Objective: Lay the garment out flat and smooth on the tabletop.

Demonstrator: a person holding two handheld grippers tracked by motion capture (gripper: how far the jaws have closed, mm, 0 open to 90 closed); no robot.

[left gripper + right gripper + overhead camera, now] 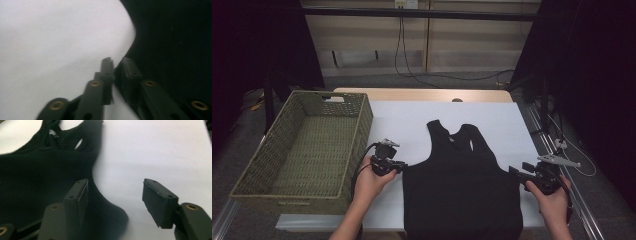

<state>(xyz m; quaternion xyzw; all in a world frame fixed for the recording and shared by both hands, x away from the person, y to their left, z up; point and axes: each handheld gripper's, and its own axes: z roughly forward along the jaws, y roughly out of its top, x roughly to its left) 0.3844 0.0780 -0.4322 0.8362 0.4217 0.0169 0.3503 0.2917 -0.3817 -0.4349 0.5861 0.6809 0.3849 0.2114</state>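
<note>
Both gripper views add detail: left tool (117,65) nearly closed at the black top's (462,185) edge, right tool (120,200) wide.

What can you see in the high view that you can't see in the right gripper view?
The high view alone takes in the woven basket, the person's two hands, the left gripper at the top's edge, the wooden table end and the cables behind.

The right gripper view alone brings the right gripper up close: its jaws stand open, one over the black cloth, one over the white sheet, pinching nothing.

Both show the black tank top lying flat on the white sheet, straps at the far end.
</note>
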